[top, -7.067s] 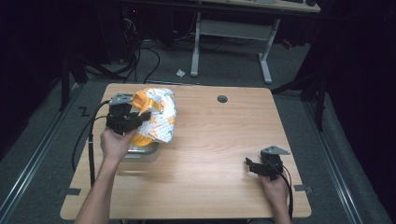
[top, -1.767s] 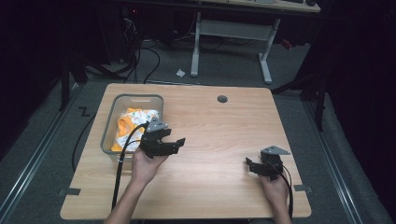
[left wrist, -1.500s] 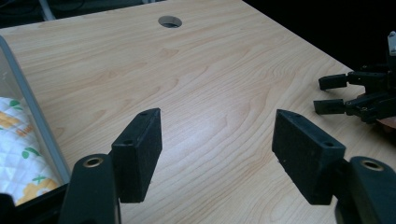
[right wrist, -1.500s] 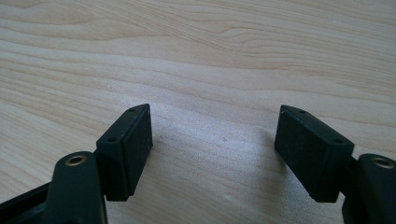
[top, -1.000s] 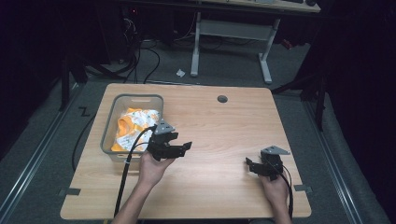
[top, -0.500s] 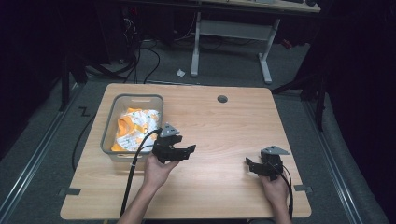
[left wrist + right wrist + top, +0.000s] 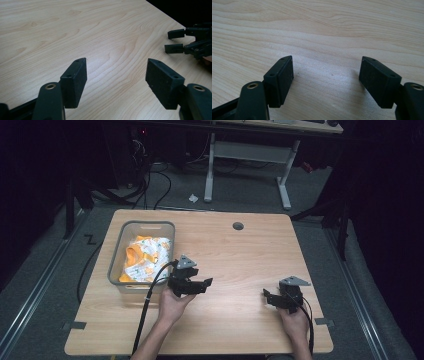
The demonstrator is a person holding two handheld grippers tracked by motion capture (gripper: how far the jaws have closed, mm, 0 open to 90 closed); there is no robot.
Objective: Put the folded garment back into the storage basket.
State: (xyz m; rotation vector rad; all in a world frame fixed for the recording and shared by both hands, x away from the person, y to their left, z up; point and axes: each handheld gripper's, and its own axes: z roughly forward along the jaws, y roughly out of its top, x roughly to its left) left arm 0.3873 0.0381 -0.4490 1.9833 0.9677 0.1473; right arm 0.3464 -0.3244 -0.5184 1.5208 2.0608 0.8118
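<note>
High view: left gripper, jaws spread, nothing between them, over bare wooden table; grey bin just behind and to its left, holding crumpled orange-and-white bag; right gripper, jaws likewise spread and empty, low over the tabletop, well apart from the bin.

A wooden table stands before a white-legged desk.
</note>
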